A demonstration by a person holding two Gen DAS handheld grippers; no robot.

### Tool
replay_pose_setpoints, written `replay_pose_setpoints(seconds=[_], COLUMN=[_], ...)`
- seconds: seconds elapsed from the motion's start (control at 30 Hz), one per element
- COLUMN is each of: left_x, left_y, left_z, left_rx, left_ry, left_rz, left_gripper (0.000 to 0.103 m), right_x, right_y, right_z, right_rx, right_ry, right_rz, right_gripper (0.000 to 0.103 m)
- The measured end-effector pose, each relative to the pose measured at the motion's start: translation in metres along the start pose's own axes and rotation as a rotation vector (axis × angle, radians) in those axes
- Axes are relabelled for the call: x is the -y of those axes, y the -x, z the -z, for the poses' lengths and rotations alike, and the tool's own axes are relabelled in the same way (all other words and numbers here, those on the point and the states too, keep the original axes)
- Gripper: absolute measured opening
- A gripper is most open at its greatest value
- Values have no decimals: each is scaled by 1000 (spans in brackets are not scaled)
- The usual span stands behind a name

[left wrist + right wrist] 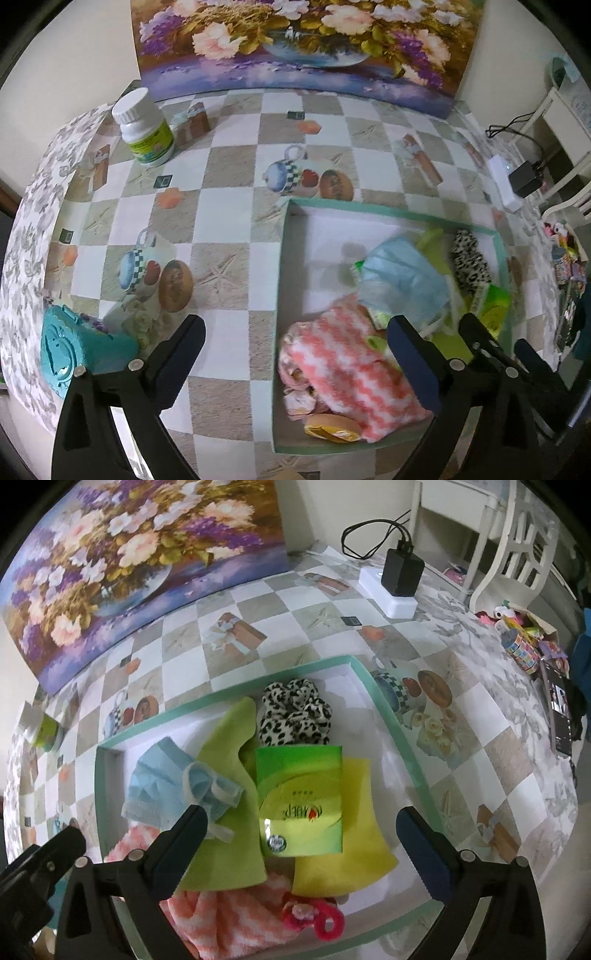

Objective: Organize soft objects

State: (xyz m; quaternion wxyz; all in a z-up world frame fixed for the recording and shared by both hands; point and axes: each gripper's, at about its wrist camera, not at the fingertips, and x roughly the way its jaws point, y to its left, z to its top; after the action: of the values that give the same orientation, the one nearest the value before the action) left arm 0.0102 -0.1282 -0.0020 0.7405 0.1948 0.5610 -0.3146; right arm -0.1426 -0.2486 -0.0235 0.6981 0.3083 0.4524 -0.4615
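On the far left of the left wrist view a teal embossed object (68,354) lies at the edge of the bench (229,280), which is covered with a checkered cloth printed with jugs and fruit. Behind it, toward the back, a white pill bottle with a green label (146,129) stands upright, well apart from the box. A large flower painting (306,48) leans at the back of the bench.

The left gripper (295,354) hangs with its fingers spread wide and nothing between them; one finger is over the bare cloth, the other over the box's contents.

Right of centre sits a shallow box with a mint-green rim (282,280) and white inside. The soft things lie in it: a pink-and-white zigzag towel (354,373) in the near corner, a blue face mask (162,779) beside it, a lime green cloth (229,760) partly under the mask, a green tissue packet (301,801) on top of the cloths, a yellow cloth (351,834) under the packet's right side, a leopard-print scrunchie (295,712) at the back just touching the packet, and a hot-pink hair tie (317,921) near the front wall.

The right gripper (295,830) is also wide open, empty, its fingers straddling the tissue packet without touching it.

Further right, a white power strip (388,587) carries a black charger (400,570).
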Motion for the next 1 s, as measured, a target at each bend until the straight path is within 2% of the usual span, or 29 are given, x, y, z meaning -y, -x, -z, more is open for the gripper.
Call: replay_pose_setpoints(seconds=[0.2, 0.47, 0.67, 1.0], left_x=[-6, -27, -34, -41], left_y=[-2, 14, 31, 49], left_z=[12, 26, 45, 76], left_rx=[-23, -11, 33, 117], left_ry=[3, 58, 75, 82], left_rz=[-20, 8, -28, -143], left_gripper=[99, 99, 99, 99], right_x=[-3, -7, -10, -13], right_y=[7, 25, 39, 56], right_z=[13, 31, 47, 68], right_rx=[-33, -28, -24, -3], right_ry=[24, 52, 87, 151], right_rz=[-3, -46, -65, -98], right_gripper=[103, 103, 103, 103])
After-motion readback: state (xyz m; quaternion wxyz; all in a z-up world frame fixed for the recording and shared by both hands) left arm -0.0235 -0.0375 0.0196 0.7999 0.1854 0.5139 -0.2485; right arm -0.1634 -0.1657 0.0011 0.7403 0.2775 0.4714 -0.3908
